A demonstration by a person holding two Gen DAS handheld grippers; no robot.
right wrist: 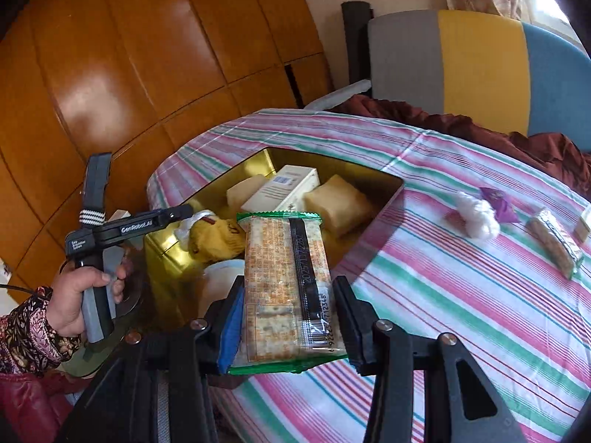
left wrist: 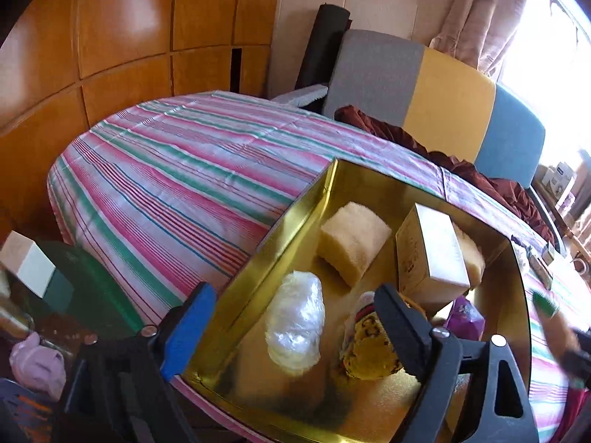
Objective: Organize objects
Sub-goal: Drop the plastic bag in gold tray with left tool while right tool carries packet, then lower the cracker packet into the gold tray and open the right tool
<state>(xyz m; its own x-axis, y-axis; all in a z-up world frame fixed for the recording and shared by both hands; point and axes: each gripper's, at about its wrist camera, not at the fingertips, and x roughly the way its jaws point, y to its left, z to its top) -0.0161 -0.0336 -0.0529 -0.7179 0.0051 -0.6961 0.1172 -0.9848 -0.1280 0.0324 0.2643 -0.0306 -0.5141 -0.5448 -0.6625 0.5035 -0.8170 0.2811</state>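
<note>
A gold tin box stands on the striped tablecloth. It holds two yellow sponge blocks, a cream carton, a clear plastic packet, a yellow printed packet and a purple wrapper. My left gripper is open, its fingers straddling the tin's near left wall. My right gripper is shut on a green-edged cracker packet, held just above the tin's near edge.
On the cloth right of the tin lie a white fluffy ball, a purple wrapper, a wrapped bar and a small packet. A grey, yellow and blue chair stands behind. Wooden cabinets line the left.
</note>
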